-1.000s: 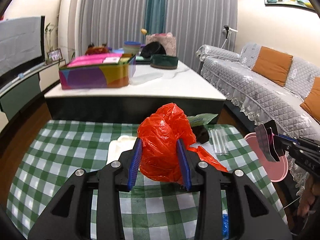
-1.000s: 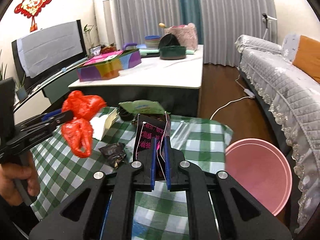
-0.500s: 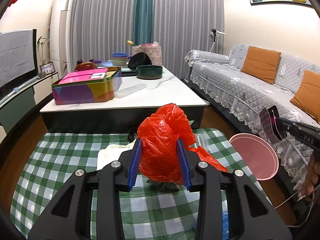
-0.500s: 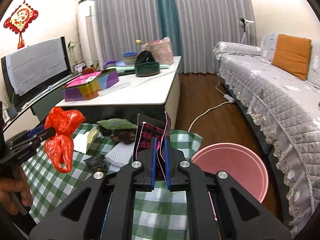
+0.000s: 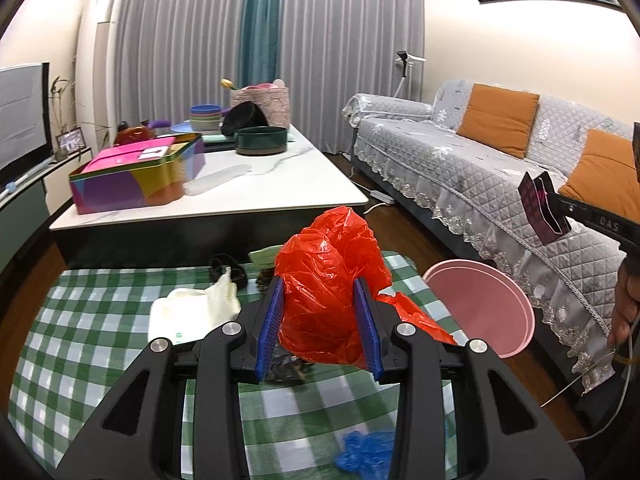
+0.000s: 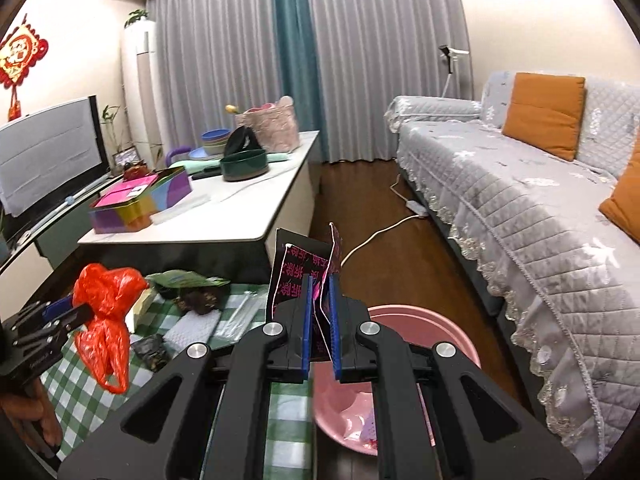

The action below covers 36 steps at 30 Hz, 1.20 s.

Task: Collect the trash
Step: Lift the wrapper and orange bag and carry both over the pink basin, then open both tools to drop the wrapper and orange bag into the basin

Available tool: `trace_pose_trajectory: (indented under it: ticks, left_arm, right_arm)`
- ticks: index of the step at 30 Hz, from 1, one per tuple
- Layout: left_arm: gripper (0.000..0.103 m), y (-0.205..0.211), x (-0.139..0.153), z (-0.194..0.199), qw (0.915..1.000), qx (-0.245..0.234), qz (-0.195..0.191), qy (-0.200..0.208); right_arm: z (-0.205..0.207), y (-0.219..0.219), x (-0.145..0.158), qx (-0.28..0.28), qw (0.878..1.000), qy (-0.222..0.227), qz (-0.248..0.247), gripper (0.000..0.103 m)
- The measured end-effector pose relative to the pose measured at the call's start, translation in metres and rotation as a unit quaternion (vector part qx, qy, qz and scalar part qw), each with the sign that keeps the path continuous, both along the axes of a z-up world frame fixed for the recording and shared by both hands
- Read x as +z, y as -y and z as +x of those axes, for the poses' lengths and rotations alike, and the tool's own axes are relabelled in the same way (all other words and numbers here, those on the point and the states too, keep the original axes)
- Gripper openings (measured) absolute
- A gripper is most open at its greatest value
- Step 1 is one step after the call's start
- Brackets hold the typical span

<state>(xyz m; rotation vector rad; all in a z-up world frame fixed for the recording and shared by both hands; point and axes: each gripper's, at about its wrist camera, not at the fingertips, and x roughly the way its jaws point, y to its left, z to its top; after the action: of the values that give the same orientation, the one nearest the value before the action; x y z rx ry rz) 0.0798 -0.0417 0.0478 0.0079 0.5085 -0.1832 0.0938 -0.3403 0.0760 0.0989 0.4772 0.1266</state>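
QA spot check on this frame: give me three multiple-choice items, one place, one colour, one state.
1. Where is the pink basin?
A. on the white coffee table
B. on the floor beside the checked cloth
C. on the sofa

2. What colour is the plastic bag?
A. red
B. blue
C. white

3. What is the right gripper doing?
A. open, holding nothing
B. shut on a dark packet
C. shut on a bowl

Answers: 1 B, wood floor shows around it; 2 A, red plastic sits in the left gripper; 3 B, the dark packet is pinched between its pads.
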Motion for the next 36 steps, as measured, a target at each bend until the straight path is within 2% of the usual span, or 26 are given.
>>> trace_pose_trajectory:
  ticks: [12,26,36]
  left_arm:
    - [0.035,0.059,-0.001,0.026,0.9984,-0.057,-0.004,0.000]
    - [0.035,0.139,-0.016,0.071,0.9921,-0.125,-0.001,-0.011]
    - [0.035,0.168,-0.038,0.093,0.9883,-0.148,0.006,-0.035]
  right_arm:
    - [0.019,0.051,-0.002,-0.057,0.998,-0.012,0.002,0.008]
    - [0.038,0.070,-0.021,-0.073,0.996,-0.041,-0.007,0.009]
    - [0.053,0.076,-0.034,-0.077,0.995,-0.058,-0.002,0.009]
